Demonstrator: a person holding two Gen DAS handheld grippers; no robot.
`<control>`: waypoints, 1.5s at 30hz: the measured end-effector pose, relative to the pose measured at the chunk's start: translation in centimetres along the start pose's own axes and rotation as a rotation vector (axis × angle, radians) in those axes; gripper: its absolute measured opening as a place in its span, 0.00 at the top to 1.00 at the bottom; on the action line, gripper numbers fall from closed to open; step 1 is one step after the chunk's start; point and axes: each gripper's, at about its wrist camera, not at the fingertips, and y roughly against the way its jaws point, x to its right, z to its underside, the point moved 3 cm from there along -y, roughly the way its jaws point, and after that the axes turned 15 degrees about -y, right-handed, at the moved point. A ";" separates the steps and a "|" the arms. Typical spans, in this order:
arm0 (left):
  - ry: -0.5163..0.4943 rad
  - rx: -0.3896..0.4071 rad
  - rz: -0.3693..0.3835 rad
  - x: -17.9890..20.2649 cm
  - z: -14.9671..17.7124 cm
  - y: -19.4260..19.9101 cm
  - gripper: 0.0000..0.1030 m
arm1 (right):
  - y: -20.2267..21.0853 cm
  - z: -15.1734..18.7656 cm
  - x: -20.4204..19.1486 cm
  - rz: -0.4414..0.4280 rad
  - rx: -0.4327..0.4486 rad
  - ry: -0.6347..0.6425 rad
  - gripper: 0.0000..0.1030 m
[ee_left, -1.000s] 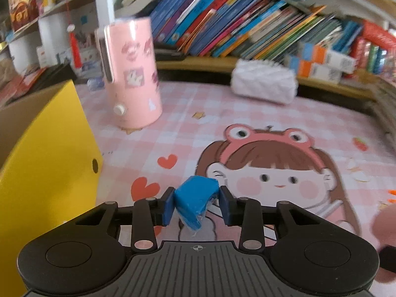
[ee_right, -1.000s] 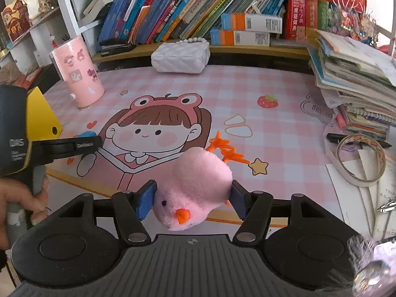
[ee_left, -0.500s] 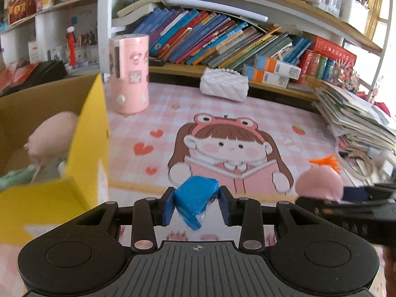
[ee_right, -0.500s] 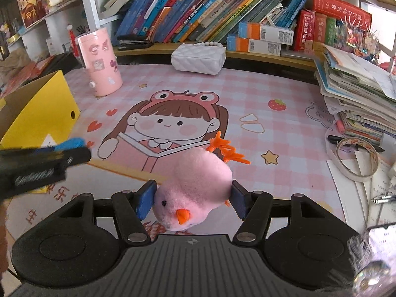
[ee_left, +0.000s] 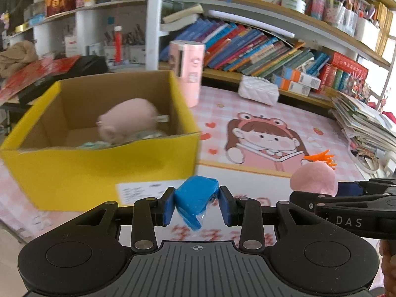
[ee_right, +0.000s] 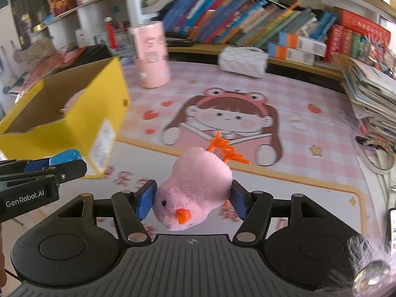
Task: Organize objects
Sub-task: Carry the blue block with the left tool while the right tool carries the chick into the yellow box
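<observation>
My left gripper is shut on a blue wrapped block, held in the air just in front of an open yellow cardboard box. The box holds a pink plush and a greenish item. My right gripper is shut on a pink plush chick with an orange beak and orange feet, held above the mat. The chick and the right gripper show at the right of the left wrist view. The left gripper with the blue block and the box show at the left of the right wrist view.
A pink checked mat with a cartoon girl covers the table. A pink cylinder and a white quilted pouch stand at the back. Bookshelves run behind. A stack of books and a tape ring lie at the right.
Both grippers have risen and pulled back from the mat and turned left toward the yellow box, whose inside now shows. Each keeps hold of its object.
</observation>
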 end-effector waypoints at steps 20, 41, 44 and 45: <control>0.045 0.010 -0.059 -7.7 6.6 7.7 0.66 | 2.9 7.2 -10.4 -0.062 -0.033 0.046 0.41; 0.035 0.086 -0.074 -11.9 8.5 11.2 0.66 | 4.3 10.0 -17.2 -0.082 0.003 0.110 0.41; 0.035 0.112 -0.067 -12.1 8.1 11.2 0.66 | 4.3 9.7 -17.8 -0.080 0.016 0.128 0.41; 0.039 0.119 -0.066 -12.2 7.9 11.1 0.66 | 4.3 9.4 -18.0 -0.082 0.022 0.135 0.41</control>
